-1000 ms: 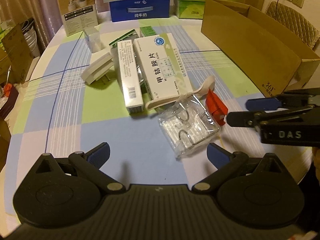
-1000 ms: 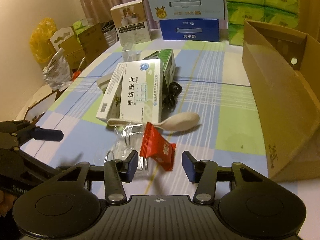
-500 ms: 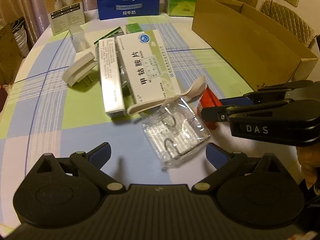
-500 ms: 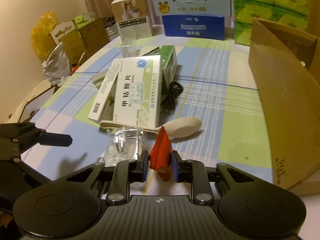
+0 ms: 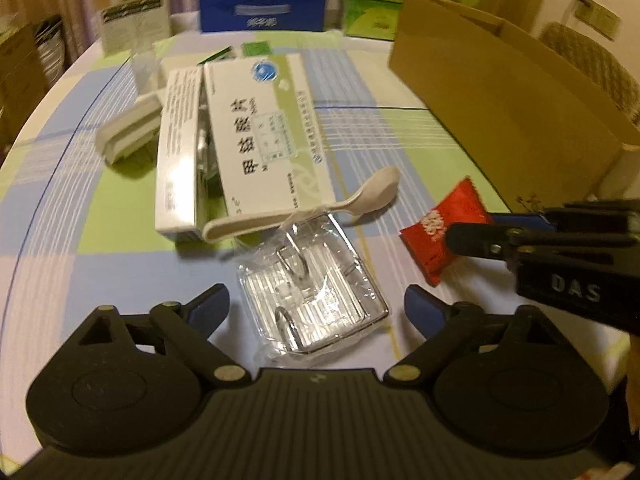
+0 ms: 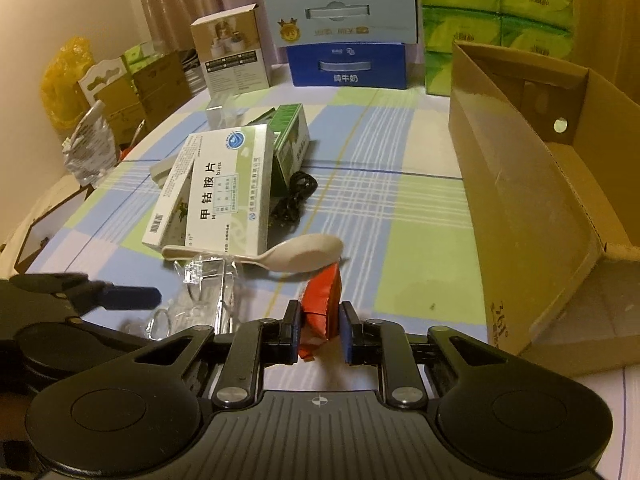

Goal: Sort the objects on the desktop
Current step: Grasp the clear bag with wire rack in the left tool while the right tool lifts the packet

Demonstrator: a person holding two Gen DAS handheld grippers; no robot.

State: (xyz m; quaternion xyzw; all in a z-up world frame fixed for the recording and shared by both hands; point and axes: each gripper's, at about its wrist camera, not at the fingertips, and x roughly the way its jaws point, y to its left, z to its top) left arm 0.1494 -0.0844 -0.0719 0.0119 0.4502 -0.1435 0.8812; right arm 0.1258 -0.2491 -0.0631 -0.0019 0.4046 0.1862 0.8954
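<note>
Two grippers in view — right gripper (image 6: 319, 330) pinched red sachet (image 6: 320, 304) low centre, long axis pointing away; cardboard box (image 6: 520, 200) lay right; left gripper (image 5: 316, 306) spread above clear packet (image 5: 312, 300)

Each hand-held gripper is matte black plastic with a ribbed centre plate, two round side housings and silver pivot screws. The left hand-held gripper (image 5: 316, 306) has blue fingertip pads. The right hand-held gripper (image 6: 319, 328) carries white "DAS" lettering.
</note>
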